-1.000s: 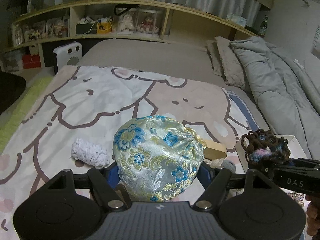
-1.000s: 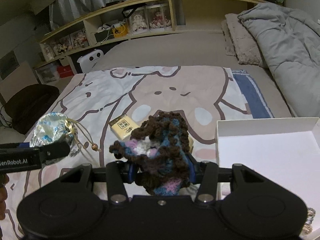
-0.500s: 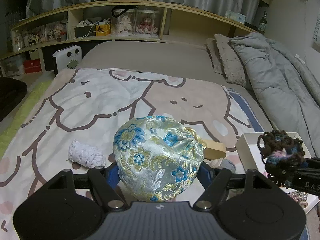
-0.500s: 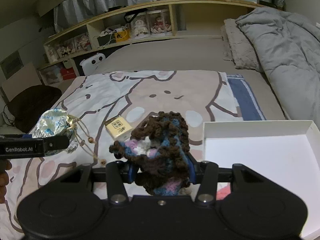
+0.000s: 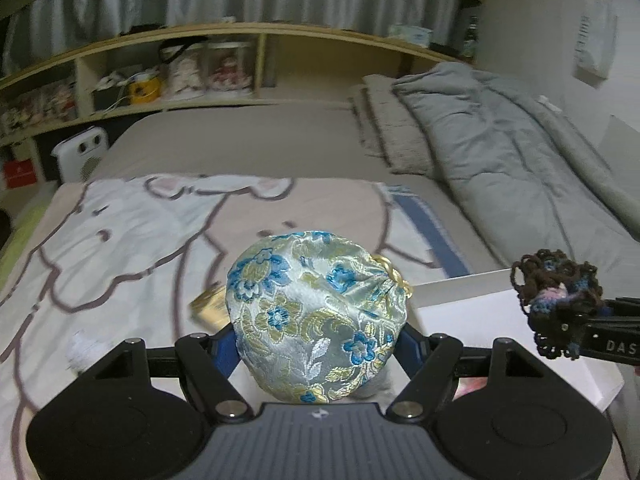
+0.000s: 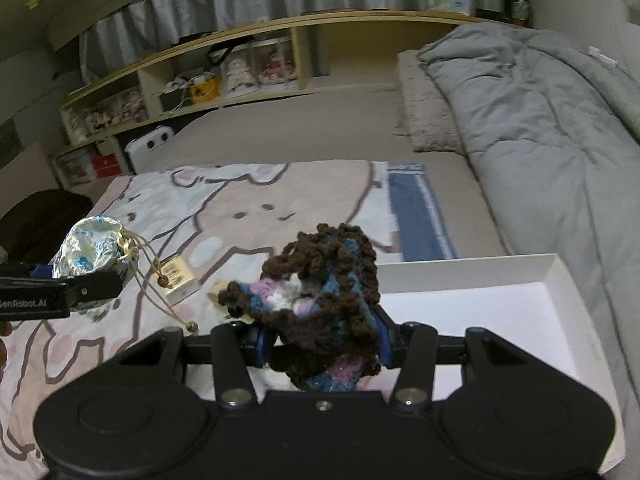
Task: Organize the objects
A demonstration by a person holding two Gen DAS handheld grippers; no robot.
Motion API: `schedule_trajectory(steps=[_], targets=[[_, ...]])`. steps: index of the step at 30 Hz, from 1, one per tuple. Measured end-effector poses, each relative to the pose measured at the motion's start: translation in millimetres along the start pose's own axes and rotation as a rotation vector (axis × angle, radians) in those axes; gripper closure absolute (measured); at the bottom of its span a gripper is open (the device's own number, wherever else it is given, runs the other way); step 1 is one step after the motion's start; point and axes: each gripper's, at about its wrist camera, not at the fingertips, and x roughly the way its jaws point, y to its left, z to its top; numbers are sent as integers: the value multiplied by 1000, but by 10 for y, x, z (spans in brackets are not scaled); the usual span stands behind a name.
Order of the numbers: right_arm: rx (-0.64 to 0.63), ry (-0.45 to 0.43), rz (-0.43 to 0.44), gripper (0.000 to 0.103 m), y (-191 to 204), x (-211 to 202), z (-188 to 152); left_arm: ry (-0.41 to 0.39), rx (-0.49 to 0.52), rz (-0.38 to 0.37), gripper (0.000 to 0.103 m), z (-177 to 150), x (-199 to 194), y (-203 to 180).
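My left gripper [image 5: 316, 344] is shut on a silvery brocade pouch [image 5: 316, 312] with blue flowers and holds it above the bed; the pouch also shows at the left of the right wrist view [image 6: 94, 254], its beaded drawstrings hanging down. My right gripper [image 6: 322, 344] is shut on a brown, blue and pink crocheted piece [image 6: 320, 300], held over the left edge of an open white box [image 6: 500, 308]. In the left wrist view the crocheted piece [image 5: 556, 296] hangs over the same box [image 5: 492, 312].
A small tan box [image 6: 180, 276] and a pale tag lie on the cartoon-print blanket [image 6: 224, 208]. A white knitted bundle [image 5: 86, 350] lies at the lower left. A grey duvet [image 6: 540, 120] fills the right side. Shelves [image 5: 200, 76] run along the back.
Both grippers have moved right with their loads. The crocheted piece has gone from beside the white box to over its left edge. The pouch has risen and shifted toward the box.
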Motion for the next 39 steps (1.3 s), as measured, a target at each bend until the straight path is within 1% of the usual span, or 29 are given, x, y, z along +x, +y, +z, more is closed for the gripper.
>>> schedule_trajectory(steps=[11, 16, 19, 24, 30, 35, 39], targets=[[66, -11, -38, 53, -541, -76, 18, -41, 80, -116, 28, 346, 207, -807], [98, -18, -49, 53, -764, -100, 0, -48, 120, -150, 28, 467, 324, -1133], [105, -17, -57, 53, -876, -99, -15, -42, 141, -166, 28, 482, 410, -1296], [125, 6, -76, 53, -1033, -37, -45, 9, 163, -181, 28, 412, 665, -1483], [116, 56, -94, 53, -1126, 131, -119, 126, 129, -171, 28, 256, 1065, -1512], [101, 107, -91, 53, -1144, 283, -193, 213, 109, -198, 28, 100, 1360, -1534], [78, 160, -94, 53, -1123, 427, -275, 239, 115, -183, 28, 22, 1537, -1553]])
